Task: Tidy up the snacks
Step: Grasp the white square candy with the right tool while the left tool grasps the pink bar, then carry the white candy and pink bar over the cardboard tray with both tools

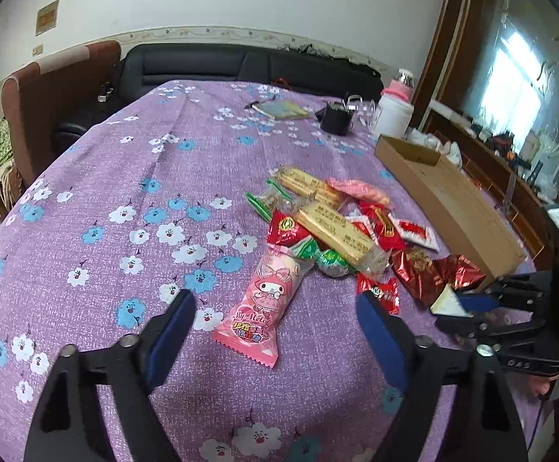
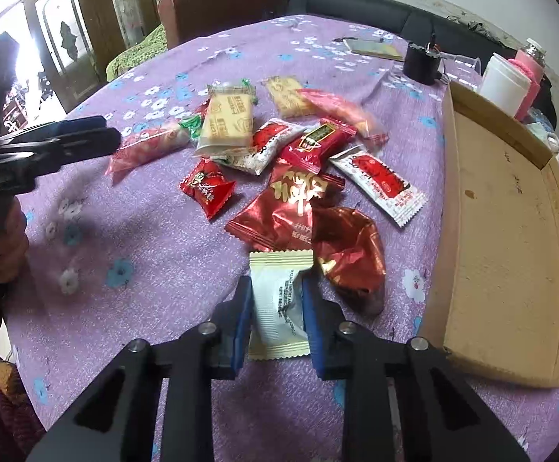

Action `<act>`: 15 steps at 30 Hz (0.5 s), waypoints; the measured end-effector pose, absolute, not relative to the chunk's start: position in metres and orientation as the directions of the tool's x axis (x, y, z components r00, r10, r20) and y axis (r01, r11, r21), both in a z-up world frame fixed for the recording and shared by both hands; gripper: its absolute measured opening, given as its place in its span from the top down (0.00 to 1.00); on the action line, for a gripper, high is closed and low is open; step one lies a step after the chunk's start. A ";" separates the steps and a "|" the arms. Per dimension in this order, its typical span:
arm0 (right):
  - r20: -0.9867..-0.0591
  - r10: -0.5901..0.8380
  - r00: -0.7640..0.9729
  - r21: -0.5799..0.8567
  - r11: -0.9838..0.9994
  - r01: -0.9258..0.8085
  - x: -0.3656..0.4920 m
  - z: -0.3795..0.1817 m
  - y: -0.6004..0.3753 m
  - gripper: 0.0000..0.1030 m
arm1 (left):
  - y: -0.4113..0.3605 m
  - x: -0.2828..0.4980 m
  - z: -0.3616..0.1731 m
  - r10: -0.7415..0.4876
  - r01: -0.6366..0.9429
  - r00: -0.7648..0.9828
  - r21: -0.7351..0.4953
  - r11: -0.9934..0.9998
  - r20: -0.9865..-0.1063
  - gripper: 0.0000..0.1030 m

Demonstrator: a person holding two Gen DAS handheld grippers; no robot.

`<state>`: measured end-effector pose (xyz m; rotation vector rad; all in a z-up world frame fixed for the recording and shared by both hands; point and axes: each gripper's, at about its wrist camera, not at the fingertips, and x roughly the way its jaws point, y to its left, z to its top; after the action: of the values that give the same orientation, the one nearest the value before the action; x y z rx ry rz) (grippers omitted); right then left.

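A pile of snack packets [image 1: 329, 227] lies on the purple flowered tablecloth [image 1: 125, 177]; it also shows in the right wrist view [image 2: 279, 154]. A pink My Melody packet [image 1: 264, 304] lies nearest my left gripper [image 1: 275, 308], which is open and empty just before it. My right gripper [image 2: 277, 296] is shut on a white packet [image 2: 277, 300], beside a crumpled red foil packet [image 2: 348, 254]. The right gripper with the white packet also shows in the left wrist view [image 1: 460, 304]. An empty cardboard box [image 2: 510, 238] lies to the right of the pile.
At the table's far side stand a black cup [image 1: 335, 117], a white jar [image 1: 393, 115] with a pink bottle [image 1: 400, 84] behind, and a notebook [image 1: 283, 109]. A brown chair [image 1: 56, 92] and a black sofa [image 1: 221, 65] stand behind the table.
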<state>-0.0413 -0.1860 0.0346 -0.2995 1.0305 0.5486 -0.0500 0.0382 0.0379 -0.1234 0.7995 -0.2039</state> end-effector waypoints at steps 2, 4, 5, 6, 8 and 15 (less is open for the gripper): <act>-0.858 0.326 0.397 0.058 0.829 -0.556 -0.045 0.042 -0.189 0.80 | 0.035 -0.044 0.036 -0.201 0.131 0.664 -0.152 0.980 -0.721 0.25; -0.841 0.372 0.393 0.108 0.827 -0.551 -0.048 0.051 -0.193 0.80 | 0.034 -0.039 0.035 -0.201 0.140 0.646 -0.145 0.980 -0.736 0.28; -0.823 0.405 0.399 0.141 0.826 -0.545 -0.049 0.059 -0.197 0.80 | 0.032 -0.037 0.034 -0.205 0.146 0.637 -0.145 0.979 -0.743 0.28; -0.809 0.427 0.404 0.165 0.825 -0.541 -0.049 0.064 -0.201 0.80 | 0.030 -0.032 0.032 -0.194 0.150 0.623 -0.128 0.980 -0.758 0.28; -0.781 0.464 0.418 0.207 0.824 -0.528 -0.048 0.076 -0.207 0.80 | 0.025 -0.026 0.027 -0.172 0.159 0.605 -0.093 0.983 -0.777 0.38; -0.714 0.511 0.479 0.307 0.843 -0.442 -0.036 0.095 -0.232 0.79 | 0.015 -0.014 0.011 -0.087 0.141 0.579 -0.006 0.990 -0.810 0.74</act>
<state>-0.0359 -0.2320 0.0952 0.0844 0.8995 0.5819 -0.0135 0.0155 0.0106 0.0615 0.9436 -0.1330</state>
